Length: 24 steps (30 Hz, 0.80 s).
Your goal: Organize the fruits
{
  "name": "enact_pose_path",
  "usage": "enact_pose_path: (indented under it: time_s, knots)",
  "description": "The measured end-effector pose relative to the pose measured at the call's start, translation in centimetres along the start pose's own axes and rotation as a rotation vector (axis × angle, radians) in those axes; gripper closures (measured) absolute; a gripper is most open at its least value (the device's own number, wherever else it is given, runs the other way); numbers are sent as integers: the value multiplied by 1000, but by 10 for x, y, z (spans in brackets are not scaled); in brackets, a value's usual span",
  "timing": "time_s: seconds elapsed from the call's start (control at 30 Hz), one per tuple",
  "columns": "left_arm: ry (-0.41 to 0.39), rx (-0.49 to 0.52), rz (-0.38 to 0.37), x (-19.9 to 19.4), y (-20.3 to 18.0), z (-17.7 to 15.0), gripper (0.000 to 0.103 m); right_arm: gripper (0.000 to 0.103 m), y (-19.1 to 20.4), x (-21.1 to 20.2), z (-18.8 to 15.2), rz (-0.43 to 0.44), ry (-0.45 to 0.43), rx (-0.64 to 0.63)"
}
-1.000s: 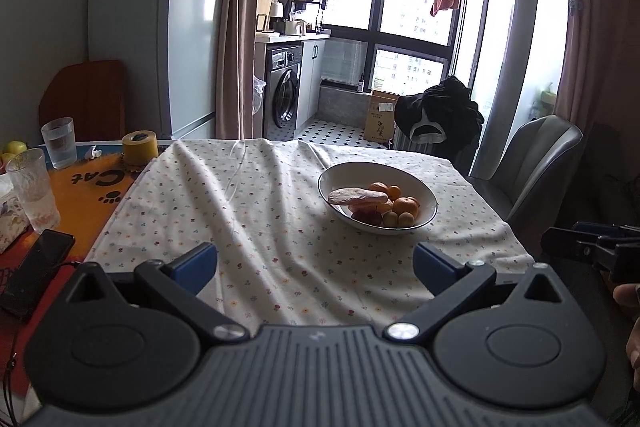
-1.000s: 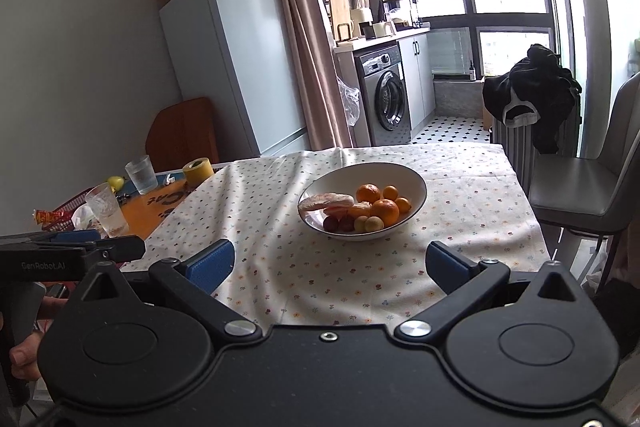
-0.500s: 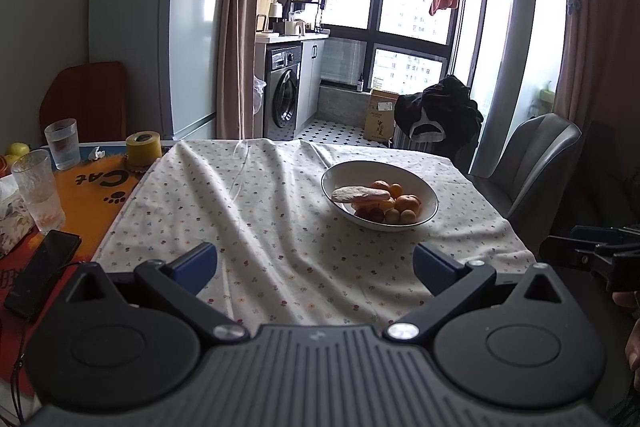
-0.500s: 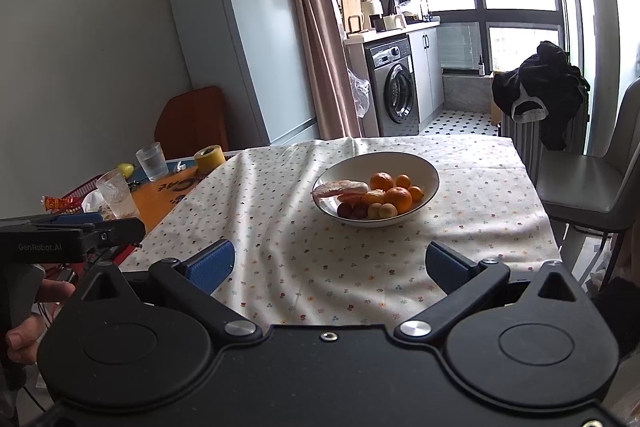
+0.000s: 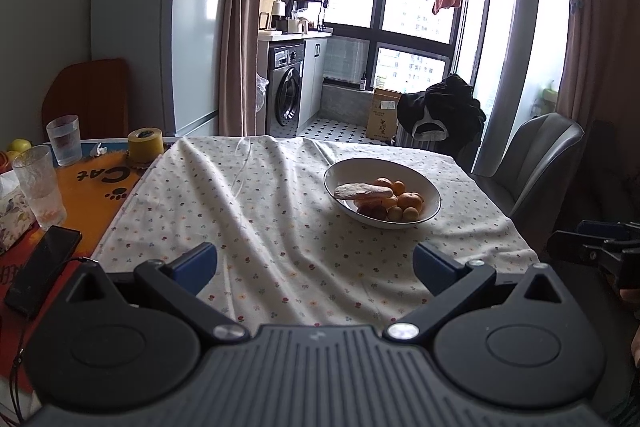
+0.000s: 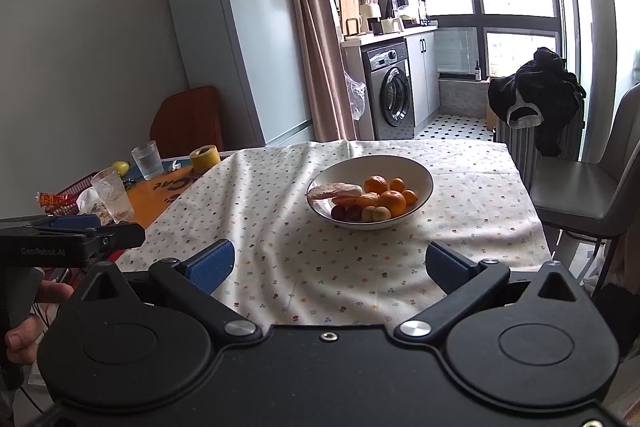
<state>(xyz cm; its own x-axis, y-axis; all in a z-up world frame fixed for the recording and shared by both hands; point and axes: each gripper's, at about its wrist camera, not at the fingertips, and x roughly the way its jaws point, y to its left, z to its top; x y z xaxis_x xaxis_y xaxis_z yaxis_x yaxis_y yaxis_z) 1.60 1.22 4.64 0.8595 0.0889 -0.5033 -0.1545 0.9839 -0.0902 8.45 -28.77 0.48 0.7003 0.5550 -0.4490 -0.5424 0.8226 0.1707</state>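
Observation:
A white bowl (image 5: 431, 190) (image 6: 425, 175) stands on the flowered tablecloth (image 5: 256, 211) (image 6: 280, 227), holding several oranges (image 6: 392, 202), small dark and yellow fruits and a pale flat piece on top. My left gripper (image 5: 315, 265) is open over the table's near edge, well short of the bowl, with nothing between its blue pads. Likewise empty and open, my right gripper (image 6: 328, 267) hangs back from the bowl. Each gripper shows at the edge of the other's view: the right gripper (image 5: 596, 247) at the right, the left gripper (image 6: 72, 239) at the left.
On the orange mat at the left stand two glasses (image 5: 64, 141) (image 5: 40, 187), a yellow tape roll (image 5: 145, 145), a phone (image 5: 44, 269) and a tissue box. A grey chair (image 5: 536, 163) sits at the table's right side. Fridge, curtain and washing machine stand beyond.
Both grippers have drawn back slightly from the table, so the bowl looks a little smaller and farther. Both stay open and empty.

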Motion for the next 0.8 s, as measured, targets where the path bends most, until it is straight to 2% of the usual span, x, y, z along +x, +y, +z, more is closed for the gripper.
enact_pose_path:
  time_s: [0.8]
  knots:
    - [-4,3,-6,0,-1,-3,0,0,2,-1,1,5,-1,-14]
